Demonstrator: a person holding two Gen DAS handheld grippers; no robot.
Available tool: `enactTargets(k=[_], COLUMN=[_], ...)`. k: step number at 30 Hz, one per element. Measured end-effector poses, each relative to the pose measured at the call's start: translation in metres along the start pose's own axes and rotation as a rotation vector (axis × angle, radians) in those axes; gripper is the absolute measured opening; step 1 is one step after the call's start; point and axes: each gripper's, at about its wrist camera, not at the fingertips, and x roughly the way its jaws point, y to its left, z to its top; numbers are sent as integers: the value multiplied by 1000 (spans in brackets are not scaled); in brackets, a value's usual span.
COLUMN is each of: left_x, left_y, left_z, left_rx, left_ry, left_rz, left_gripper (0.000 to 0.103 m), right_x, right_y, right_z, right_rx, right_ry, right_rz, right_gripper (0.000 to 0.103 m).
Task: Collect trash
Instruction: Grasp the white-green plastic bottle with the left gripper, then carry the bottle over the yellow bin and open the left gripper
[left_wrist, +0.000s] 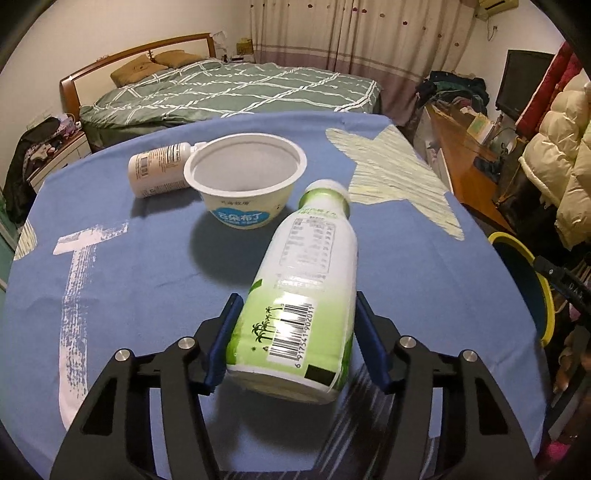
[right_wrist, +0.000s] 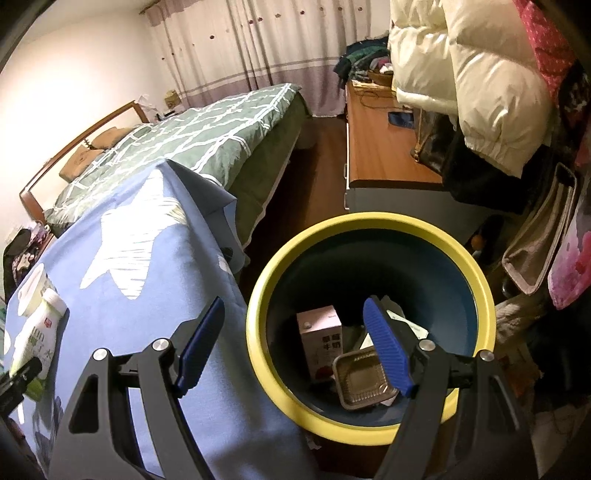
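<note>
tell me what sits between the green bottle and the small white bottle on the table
In the left wrist view, the empty pudding cup stands between the green bottle and small white bottle.

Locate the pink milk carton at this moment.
In the right wrist view, the pink milk carton stands inside the yellow-rimmed bin, just left of a foil tray, beside the blue-clothed table.

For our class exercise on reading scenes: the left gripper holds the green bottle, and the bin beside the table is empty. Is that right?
Not quite. The left gripper does hold the green bottle, but the bin is not empty: the right wrist view shows a pink carton and a foil tray inside.
</note>
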Motion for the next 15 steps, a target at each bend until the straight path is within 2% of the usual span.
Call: enactTargets(k=[6,15], left_x=[-23,-39], left_y=[-16,-57], left_z=[3,5], left_rx=[19,54], left_ry=[-40,-73], left_rz=[-21,-55], left_gripper=[52,51], right_x=[-9,-34], right_y=[-2,-37], right_z=[0,5], right_rx=[-59,-47], right_ry=[-12,-47], right_rz=[20,20], right_gripper=[73,73])
